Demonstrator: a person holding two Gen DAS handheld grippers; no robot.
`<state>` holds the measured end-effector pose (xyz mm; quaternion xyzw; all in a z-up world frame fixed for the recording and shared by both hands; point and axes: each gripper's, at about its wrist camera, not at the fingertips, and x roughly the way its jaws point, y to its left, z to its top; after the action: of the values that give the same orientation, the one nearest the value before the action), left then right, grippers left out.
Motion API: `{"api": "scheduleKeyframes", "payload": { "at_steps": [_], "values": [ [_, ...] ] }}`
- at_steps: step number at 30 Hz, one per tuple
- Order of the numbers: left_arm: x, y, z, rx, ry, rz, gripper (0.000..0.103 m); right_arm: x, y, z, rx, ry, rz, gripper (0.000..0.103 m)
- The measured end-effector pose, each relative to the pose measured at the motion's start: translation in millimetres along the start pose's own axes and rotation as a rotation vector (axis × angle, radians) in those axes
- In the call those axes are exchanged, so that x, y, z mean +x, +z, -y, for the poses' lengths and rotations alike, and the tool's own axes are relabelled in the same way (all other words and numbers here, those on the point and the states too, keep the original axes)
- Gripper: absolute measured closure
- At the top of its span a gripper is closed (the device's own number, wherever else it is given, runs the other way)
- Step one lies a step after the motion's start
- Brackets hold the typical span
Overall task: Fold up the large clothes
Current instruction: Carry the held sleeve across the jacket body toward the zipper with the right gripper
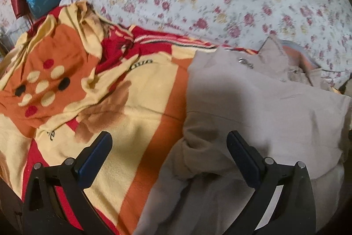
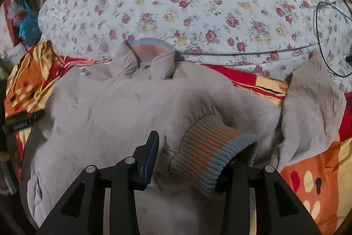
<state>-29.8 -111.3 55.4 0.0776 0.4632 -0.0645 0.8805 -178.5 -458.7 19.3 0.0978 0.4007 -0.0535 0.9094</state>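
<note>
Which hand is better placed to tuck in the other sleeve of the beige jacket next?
Probably the right. The other sleeve lies spread to that side, while the right tongs stand open around the ribbed knit cuff. The left tongs, open, hover over the beige jacket at its opposite edge.

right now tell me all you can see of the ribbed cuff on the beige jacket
The ribbed cuff ends a sleeve of the beige jacket. It looks knitted: tan ribs, broken orange stripes, a grey-blue band at its open edge. The sleeve lies folded across the jacket's body, gathered where it meets the cuff. The cuff sits between the fingers of the right gripper, draped over the right-hand one; the left-hand pad stands clear, so it looks released.
</note>
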Motion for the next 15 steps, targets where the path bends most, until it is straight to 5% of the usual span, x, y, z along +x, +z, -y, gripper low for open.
{"api": "scheduleKeyframes", "payload": {
  "at_steps": [5,9,15],
  "values": [
    [-7,0,8,0.013,-0.005,0.004,0.000,7,-8,2,0.009,-0.028,-0.002,0.064],
    [-11,-5,13,0.017,-0.016,-0.004,0.000,37,-16,17,0.043,-0.072,-0.086,0.065],
    [-23,-8,27,0.034,-0.048,0.013,0.000,-8,-17,30,0.073,-0.002,-0.013,0.058]
  ]
}}
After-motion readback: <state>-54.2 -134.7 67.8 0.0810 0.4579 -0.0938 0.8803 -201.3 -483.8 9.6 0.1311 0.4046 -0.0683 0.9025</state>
